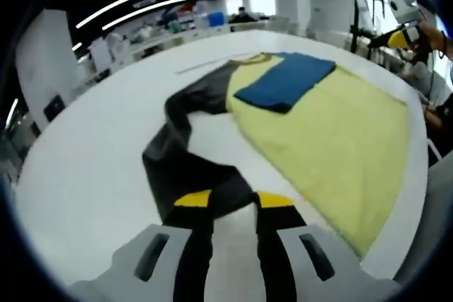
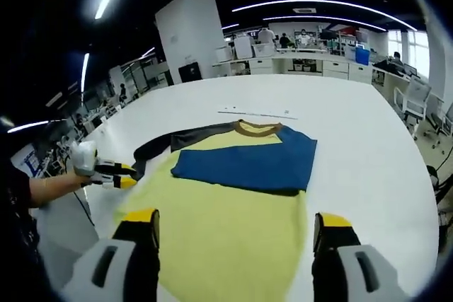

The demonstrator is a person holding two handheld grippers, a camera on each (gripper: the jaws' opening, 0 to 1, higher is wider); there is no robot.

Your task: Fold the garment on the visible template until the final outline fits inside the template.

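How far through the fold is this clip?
Early. Done: the blue sleeve is folded across the yellow shirt body. In hand: the left gripper has its jaws at the cuff of the dark sleeve, which lies stretched out on the white table. Left: fold that sleeve in, then the body. The right gripper hovers open over the hem.

The garment (image 2: 233,224) is soft matt cloth, its yellow body faintly fuzzy and its blue sleeve (image 2: 248,164) and dark grey sleeve (image 1: 185,148) smoother, lying on a smooth, slightly sheeny white tabletop (image 2: 340,104), while the left hand-held gripper (image 1: 233,203) looks like matt plastic.
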